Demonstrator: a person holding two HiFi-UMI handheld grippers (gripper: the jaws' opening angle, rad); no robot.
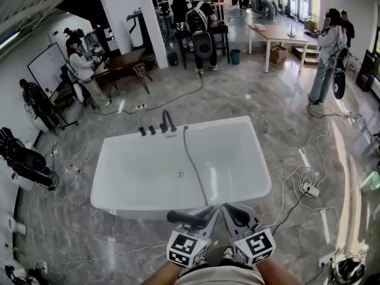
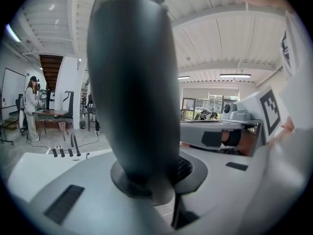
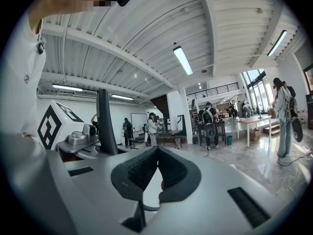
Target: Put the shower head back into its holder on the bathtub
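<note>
The shower head [image 1: 181, 218] is a dark stick-shaped handle, and my left gripper [image 1: 208, 214] is shut on it just in front of the bathtub's near rim. In the left gripper view the shower head [image 2: 132, 87] stands upright between the pads and fills the middle. Its grey hose [image 1: 195, 165] runs across the white bathtub [image 1: 119, 177] to the far rim. Black taps and a spout [image 1: 159, 125] stand on that far rim, and they also show as the taps [image 2: 66, 151] in the left gripper view. My right gripper [image 1: 231, 211] is close beside the left one. Its pads [image 3: 146, 168] meet with nothing between them.
Cables and a power strip [image 1: 310, 189] lie on the marble floor right of the tub. A person [image 1: 325, 61] stands at the right, others at tables [image 1: 279, 34] behind the tub. Dark bags [image 1: 24, 159] sit at the left.
</note>
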